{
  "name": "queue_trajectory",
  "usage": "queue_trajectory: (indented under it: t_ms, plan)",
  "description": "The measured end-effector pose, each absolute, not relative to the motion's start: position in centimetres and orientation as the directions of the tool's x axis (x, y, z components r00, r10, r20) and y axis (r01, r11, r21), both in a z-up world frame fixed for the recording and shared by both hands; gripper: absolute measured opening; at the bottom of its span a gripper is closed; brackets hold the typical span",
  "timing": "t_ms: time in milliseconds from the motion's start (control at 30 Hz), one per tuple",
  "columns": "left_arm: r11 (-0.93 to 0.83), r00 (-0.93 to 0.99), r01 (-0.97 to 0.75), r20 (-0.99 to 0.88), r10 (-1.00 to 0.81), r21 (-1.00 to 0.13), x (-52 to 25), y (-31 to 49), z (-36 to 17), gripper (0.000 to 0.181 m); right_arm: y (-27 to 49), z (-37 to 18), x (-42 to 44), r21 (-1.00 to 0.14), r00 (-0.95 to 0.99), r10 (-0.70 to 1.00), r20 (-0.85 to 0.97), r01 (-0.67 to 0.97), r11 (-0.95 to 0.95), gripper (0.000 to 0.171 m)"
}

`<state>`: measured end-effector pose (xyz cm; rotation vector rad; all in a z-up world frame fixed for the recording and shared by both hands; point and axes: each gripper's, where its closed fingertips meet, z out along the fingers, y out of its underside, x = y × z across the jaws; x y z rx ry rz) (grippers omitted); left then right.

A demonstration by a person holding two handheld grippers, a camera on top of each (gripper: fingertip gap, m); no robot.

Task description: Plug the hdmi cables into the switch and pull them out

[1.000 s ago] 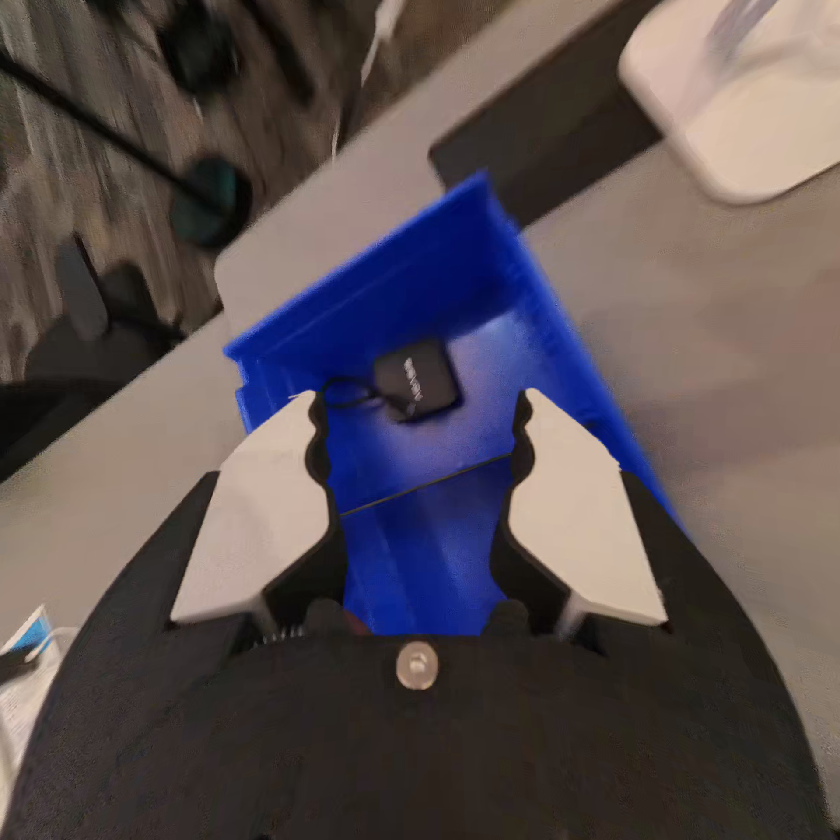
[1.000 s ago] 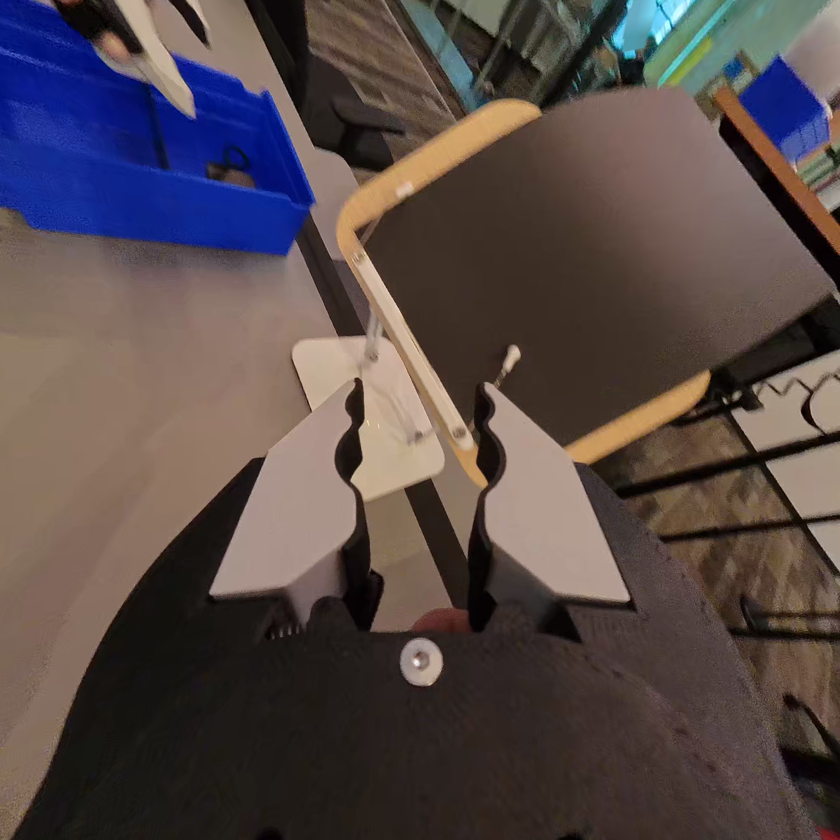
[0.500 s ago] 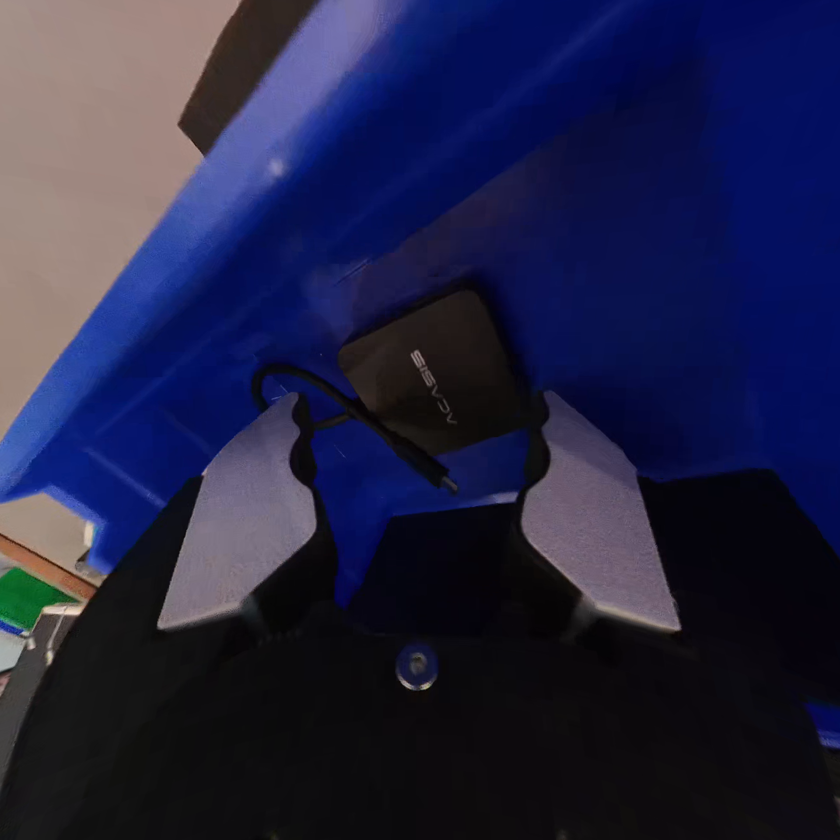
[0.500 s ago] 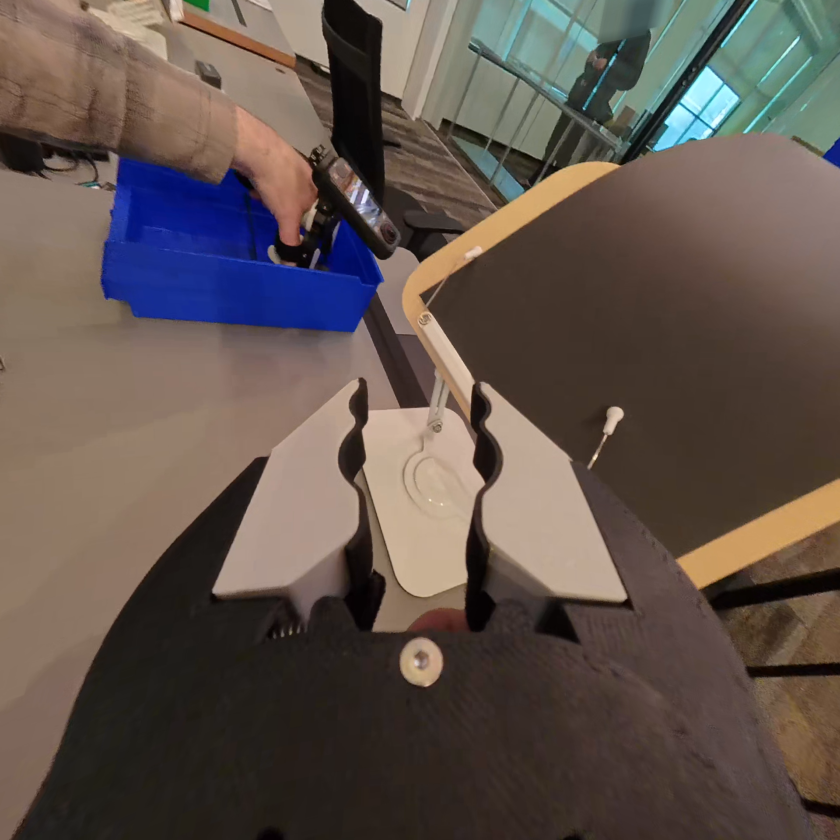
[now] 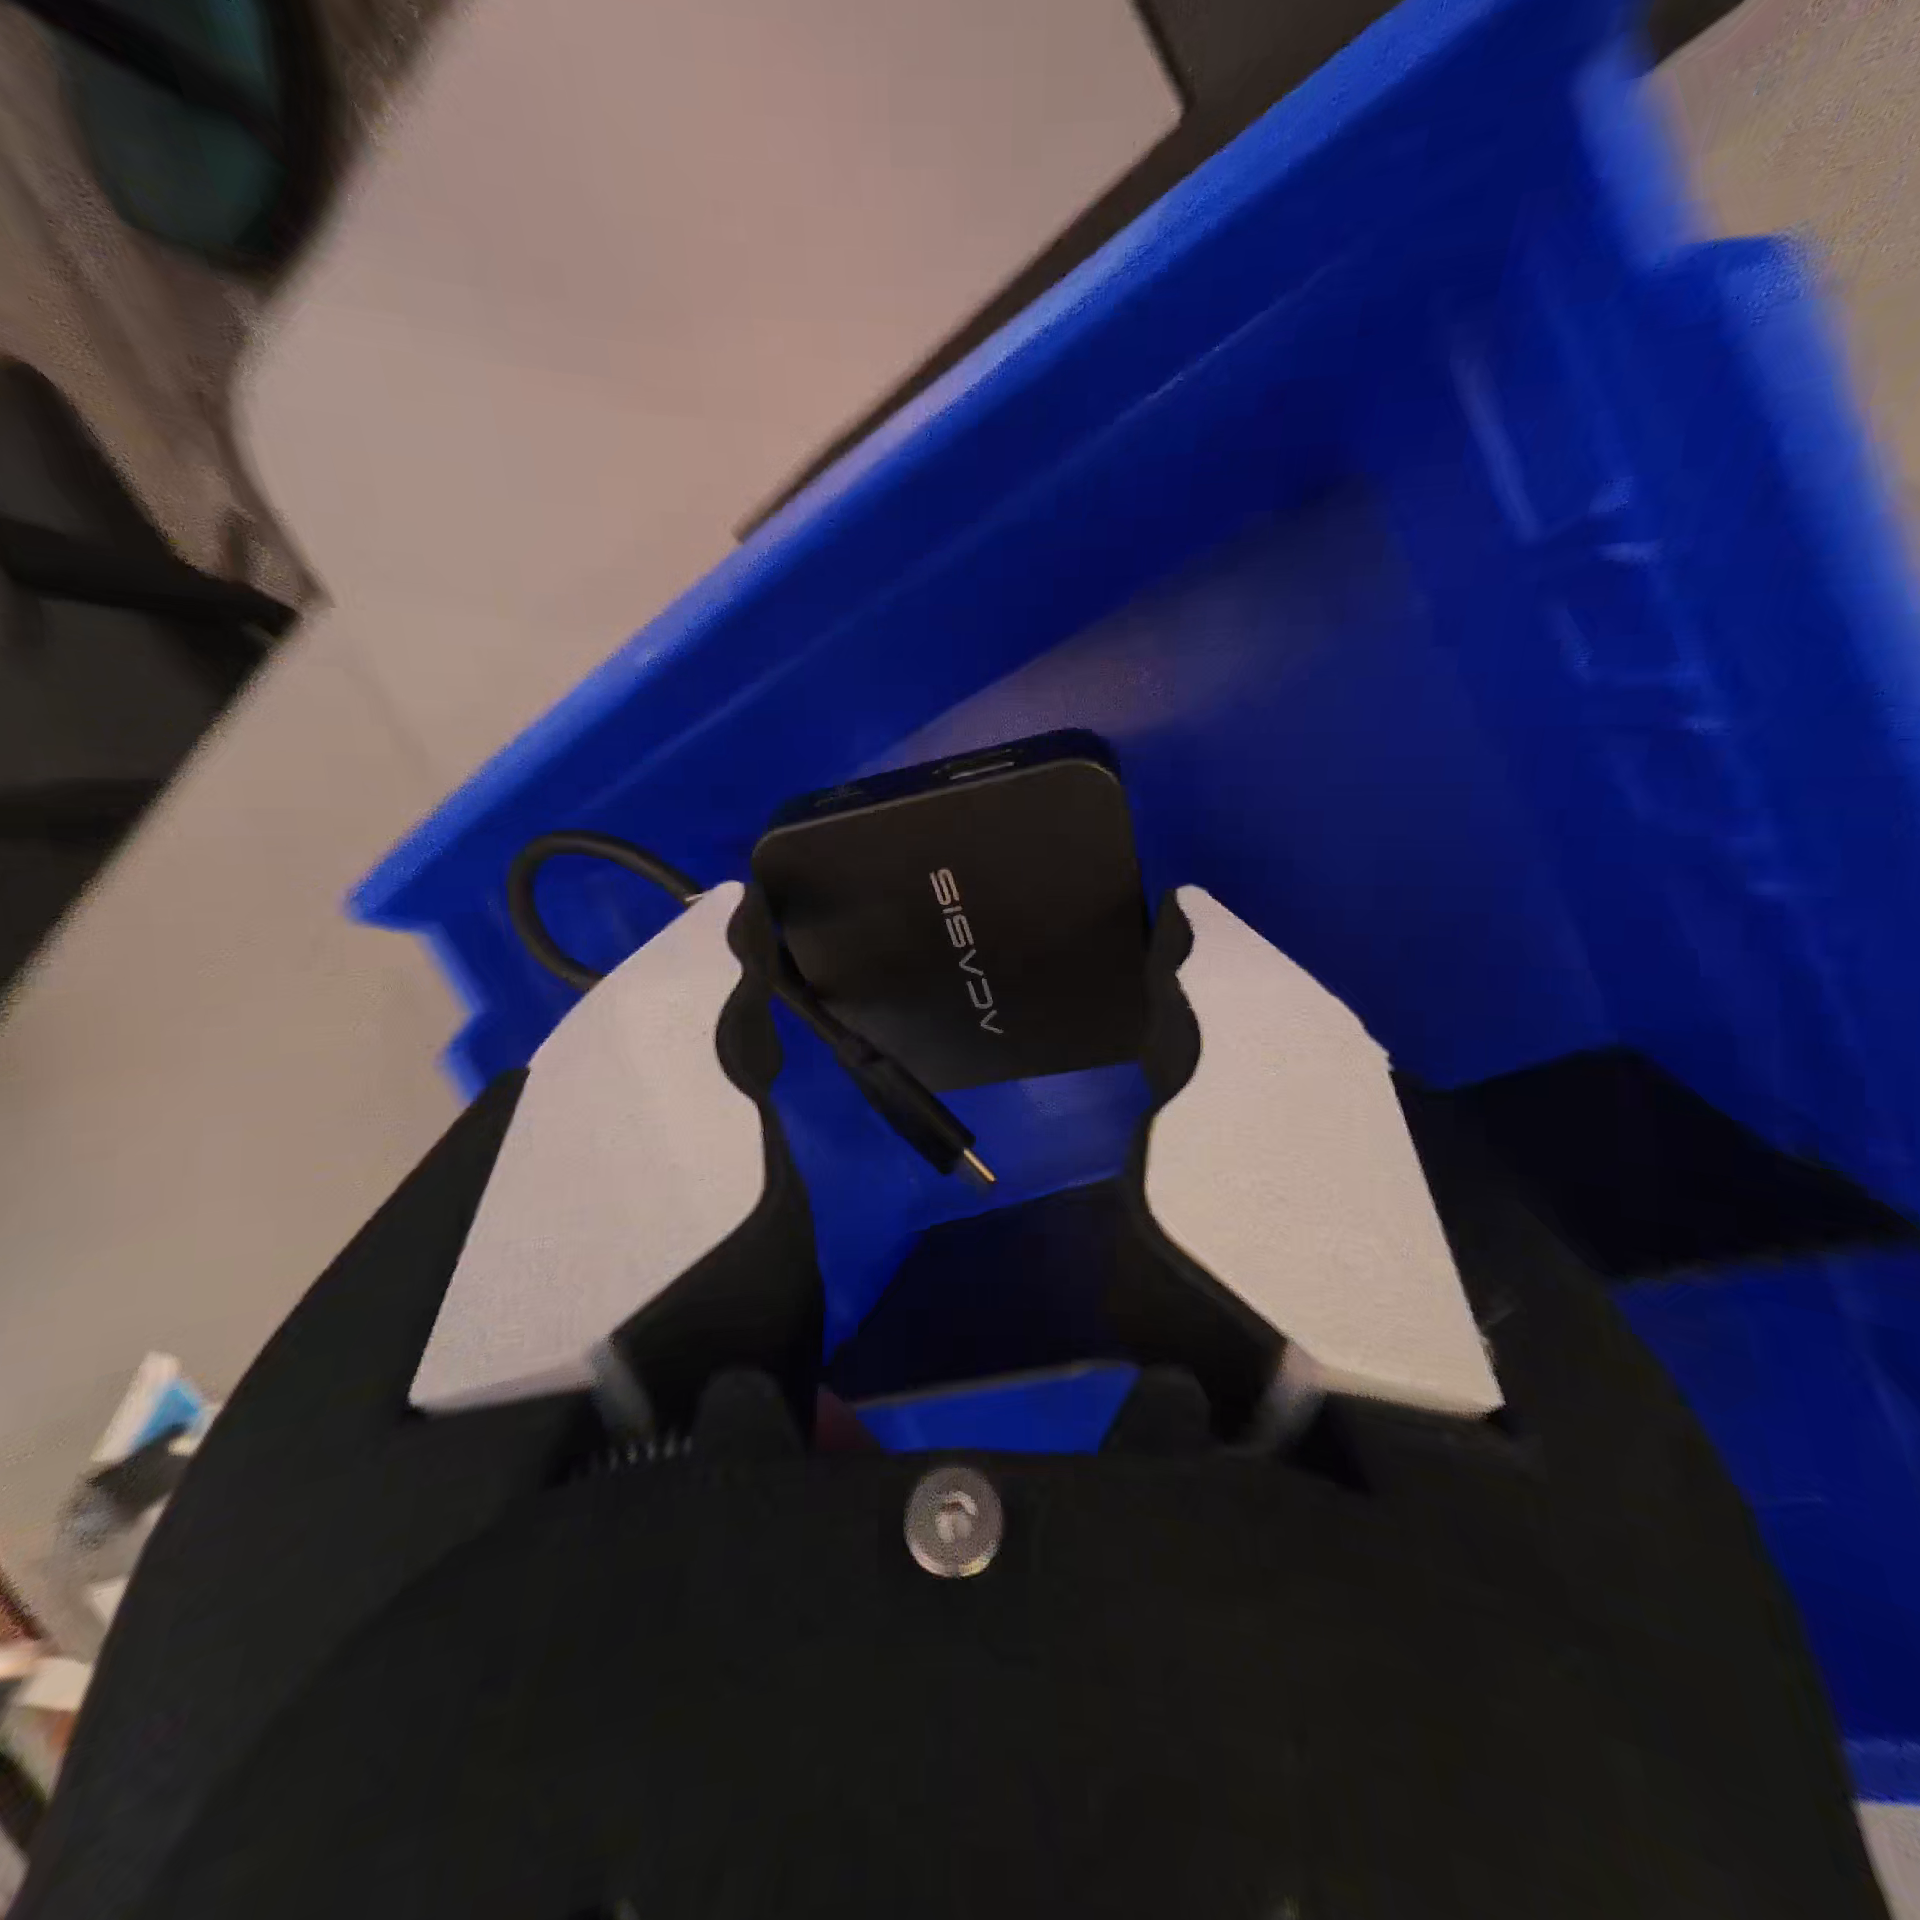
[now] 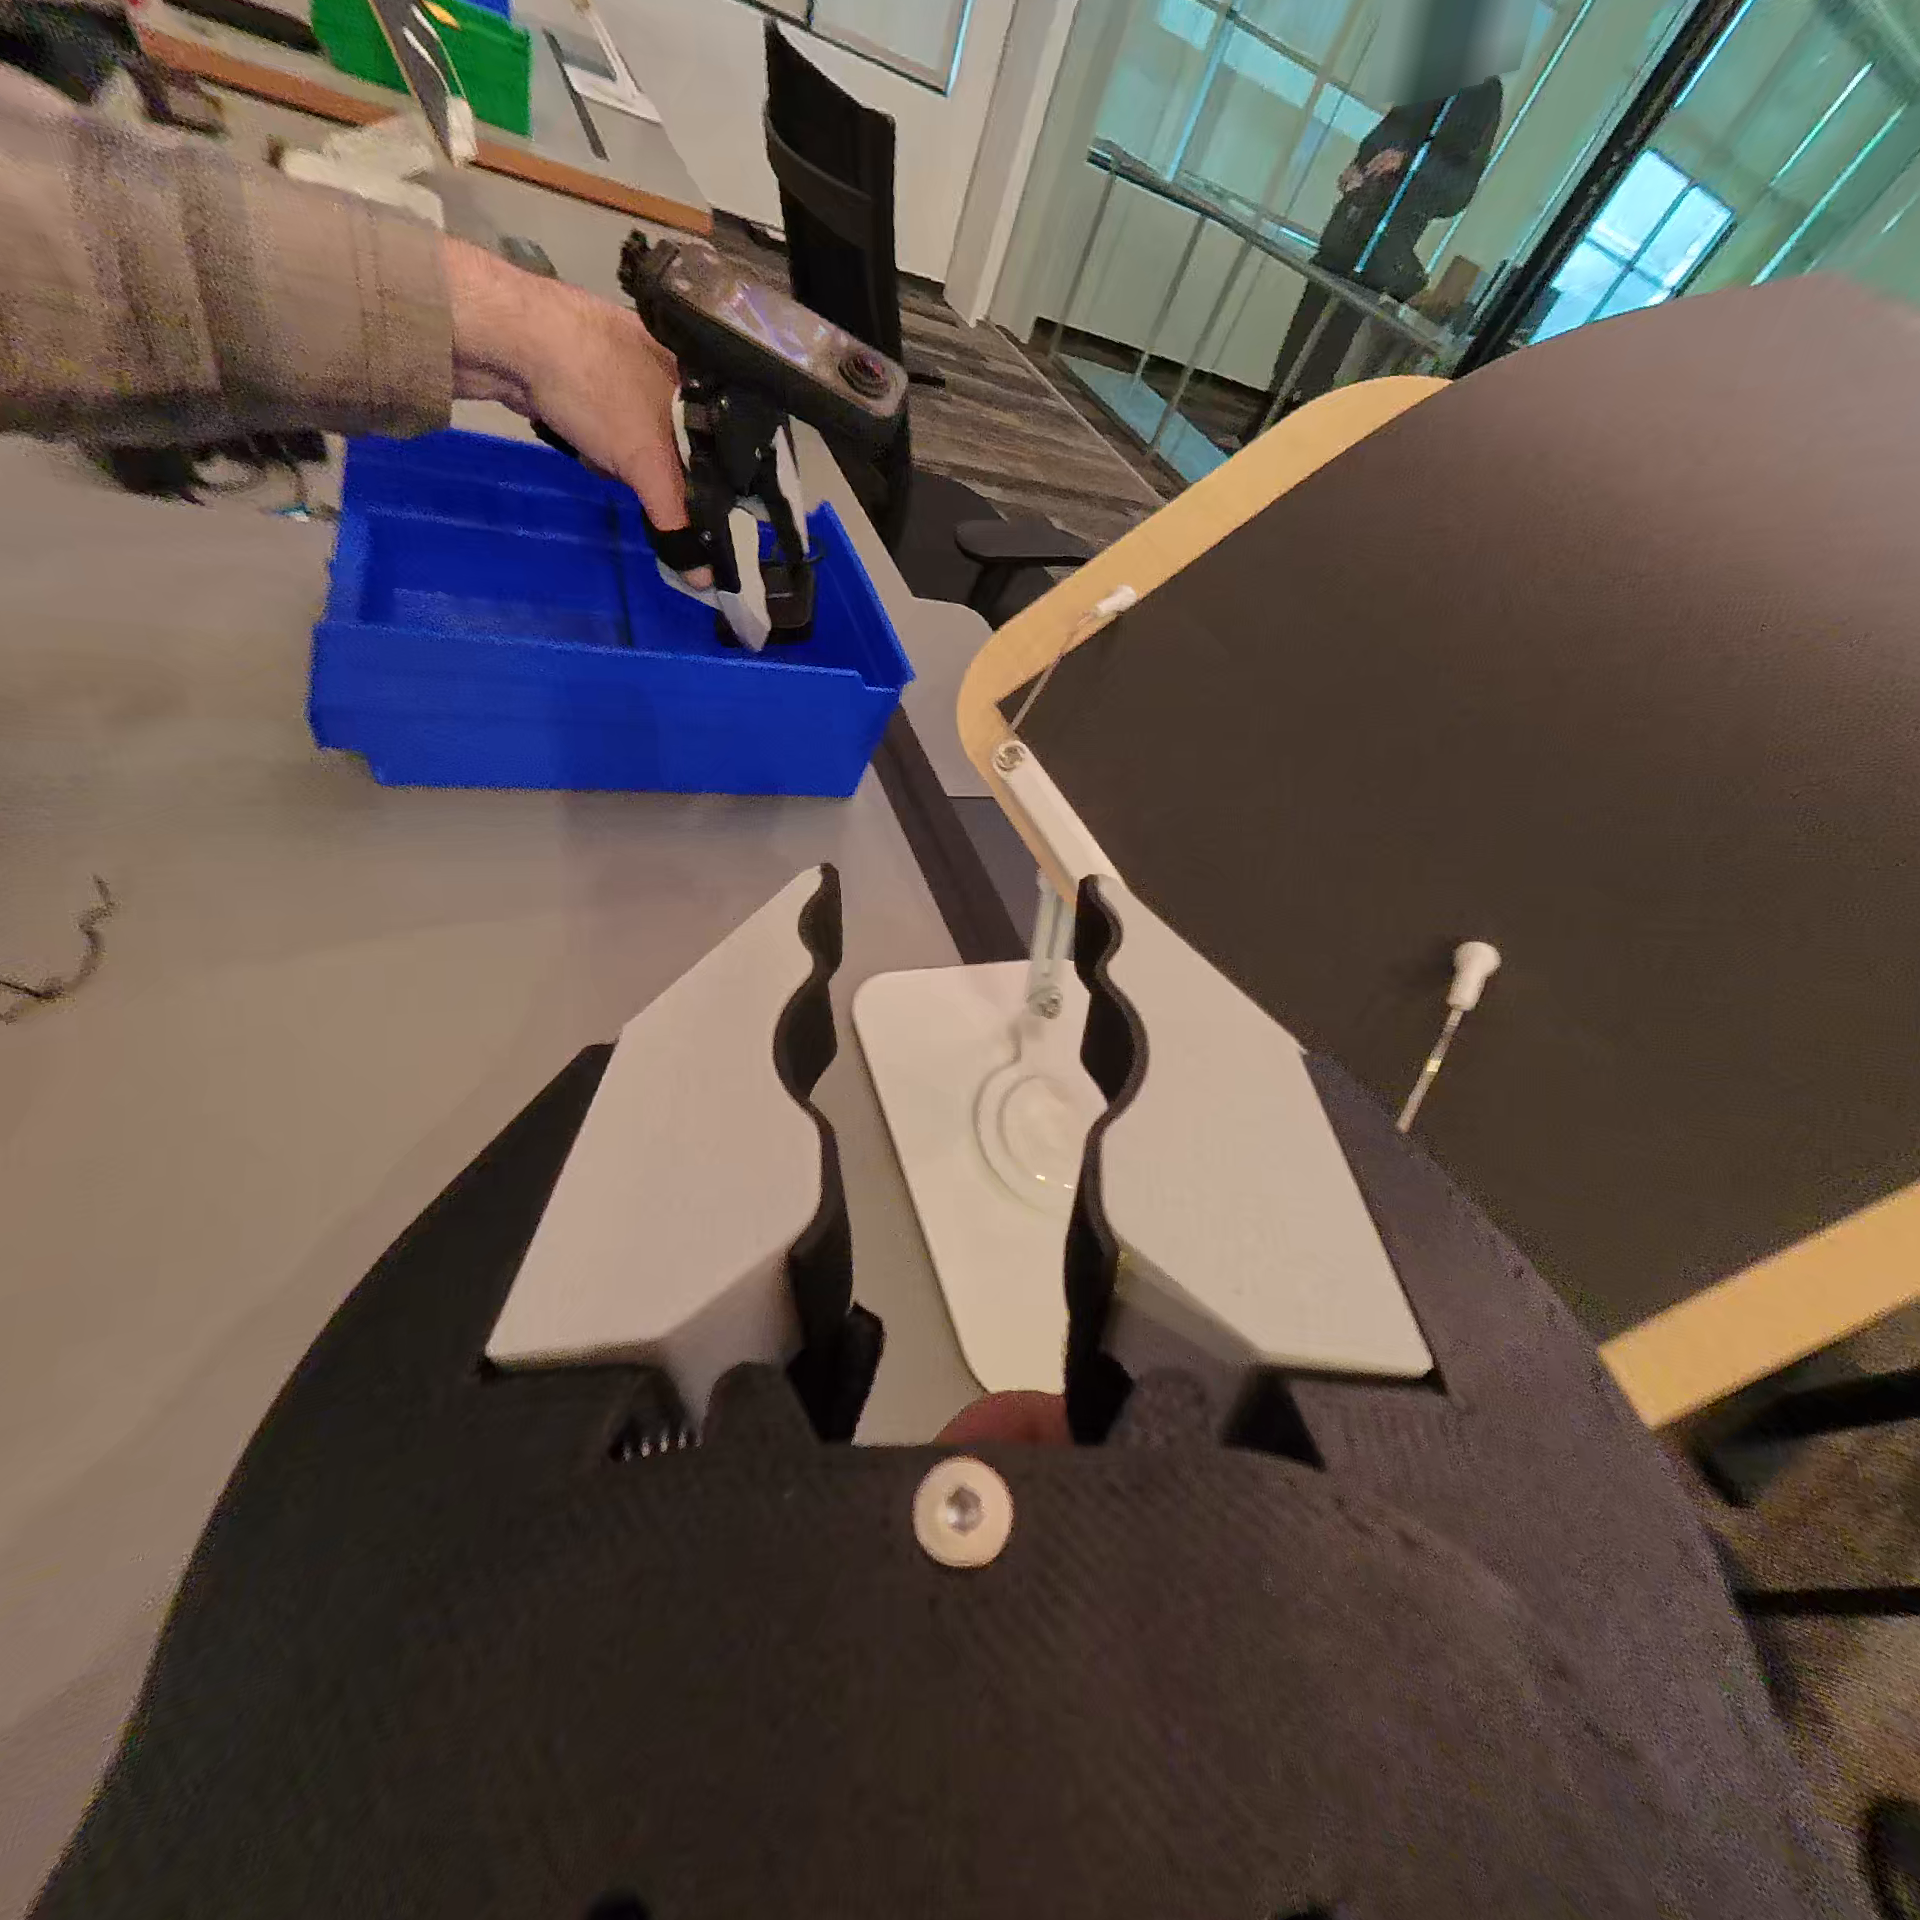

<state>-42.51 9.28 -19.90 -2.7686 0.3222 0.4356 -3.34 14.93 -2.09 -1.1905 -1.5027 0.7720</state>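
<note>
The switch (image 5: pixel 956 914) is a flat black box with a short black cable tail (image 5: pixel 904 1101) that ends in a small plug. It sits inside the blue bin (image 5: pixel 1351 520). My left gripper (image 5: pixel 956 899) is shut on the switch, one pad against each side edge. In the right wrist view, a hand holds the left gripper (image 6: pixel 764 613) down in the blue bin (image 6: pixel 582 727), with the black switch (image 6: pixel 792 605) between its fingers. My right gripper (image 6: pixel 956 888) is open and empty above the grey table (image 6: pixel 364 987). No hdmi cable shows clearly.
A white stand base (image 6: pixel 935 1091) lies just beyond my right fingertips and carries a dark board with a wooden rim (image 6: pixel 1455 727). A thin dark wire (image 6: pixel 62 956) lies at the table's left edge. A black office chair (image 6: pixel 831 218) stands behind the bin. Spacing between my two grippers at the tips: around 45 centimetres.
My left gripper went down into the blue bin and closed its pads on the switch, which now sits tilted between them. My right gripper swung a little and kept the same opening.
</note>
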Motion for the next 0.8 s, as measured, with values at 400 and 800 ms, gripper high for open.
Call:
queue_trajectory:
  t_ms: [400,800]
  plan:
    - [-0.298,0.251,-0.934,-0.957,-0.143,-0.2,-22.9,5.0,-3.3,0.069,5.8,-0.9,-11.8,-0.985,-0.19,0.981,-0.033,0.173,0.0,0.052]
    - [-0.049,0.166,-0.985,-0.986,-0.004,-0.166,-10.2,4.6,-2.7,0.067,2.9,-2.4,-11.9,-0.965,-0.188,0.982,0.0,0.258,0.05,0.011]
